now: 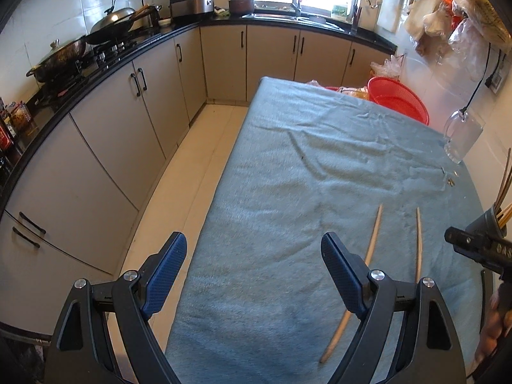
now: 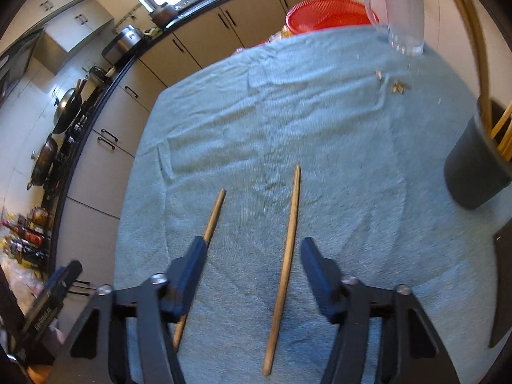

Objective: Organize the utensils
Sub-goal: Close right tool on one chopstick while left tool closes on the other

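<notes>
Two wooden chopsticks lie on the blue-grey table cloth [image 2: 320, 121]. In the right wrist view the right chopstick [image 2: 283, 268] lies between the open fingers of my right gripper [image 2: 252, 249]; the left chopstick [image 2: 212, 216] runs under its left finger. A dark utensil holder [image 2: 473, 166] with several chopsticks stands at the right. My left gripper [image 1: 254, 248] is open and empty over the table's left edge; both chopsticks [image 1: 372, 240] [image 1: 418, 243] lie to its right. The holder [image 1: 494, 220] and right gripper body show at the far right.
A clear glass mug [image 2: 400, 12] stands at the table's far right, crumbs [image 2: 396, 86] near it. A red basket [image 2: 323, 16] sits beyond the far edge. Kitchen cabinets [image 1: 128, 121] and a counter with woks [image 1: 112, 25] run along the left. A dark flat object [image 2: 504, 284] lies at right.
</notes>
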`<state>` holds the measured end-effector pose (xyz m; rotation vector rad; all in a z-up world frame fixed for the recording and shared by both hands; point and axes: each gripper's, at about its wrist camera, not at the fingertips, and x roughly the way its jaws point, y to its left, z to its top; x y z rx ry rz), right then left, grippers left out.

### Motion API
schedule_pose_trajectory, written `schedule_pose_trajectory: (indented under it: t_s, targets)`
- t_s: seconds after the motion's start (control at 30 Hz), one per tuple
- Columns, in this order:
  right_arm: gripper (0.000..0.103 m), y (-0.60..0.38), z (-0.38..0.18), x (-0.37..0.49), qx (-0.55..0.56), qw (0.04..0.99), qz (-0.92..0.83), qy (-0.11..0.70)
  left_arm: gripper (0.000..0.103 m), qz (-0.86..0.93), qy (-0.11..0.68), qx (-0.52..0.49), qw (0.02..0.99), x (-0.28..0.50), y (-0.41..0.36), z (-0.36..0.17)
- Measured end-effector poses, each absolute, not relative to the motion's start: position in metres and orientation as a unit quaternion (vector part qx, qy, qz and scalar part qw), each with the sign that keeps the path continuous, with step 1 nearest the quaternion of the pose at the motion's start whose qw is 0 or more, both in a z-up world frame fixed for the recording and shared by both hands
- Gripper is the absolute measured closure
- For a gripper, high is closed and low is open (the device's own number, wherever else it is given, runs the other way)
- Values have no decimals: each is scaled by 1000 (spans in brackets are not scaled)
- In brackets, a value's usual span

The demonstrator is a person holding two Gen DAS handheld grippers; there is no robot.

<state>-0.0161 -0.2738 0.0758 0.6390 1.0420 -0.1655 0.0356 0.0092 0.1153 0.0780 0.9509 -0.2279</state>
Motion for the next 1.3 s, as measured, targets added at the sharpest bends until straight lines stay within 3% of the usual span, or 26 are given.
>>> schedule_pose_trajectory:
  t_s: [0.27, 0.43, 0.63, 0.8, 1.17, 1.3]
  targets:
    - [74, -277, 49, 10, 310, 790, -87, 521, 18, -129, 464, 47, 875, 36, 20, 105]
    - [78, -279, 33, 24, 294, 778, -107, 544, 19, -149, 464, 56, 871, 35, 22, 104]
    - [79, -276, 20, 32, 258, 773, -129, 565, 32, -179, 474, 52, 861, 37, 17, 100]
    - [94, -281, 15, 30, 250, 771, -132, 570, 40, -218, 482, 47, 847, 40, -1, 95]
    - [96, -290, 41, -13, 256, 804, -95, 528, 43, -307, 515, 87, 796, 40, -91, 62]
    - [96, -294, 59, -35, 256, 816, -97, 510, 58, -319, 528, 116, 778, 43, -121, 46]
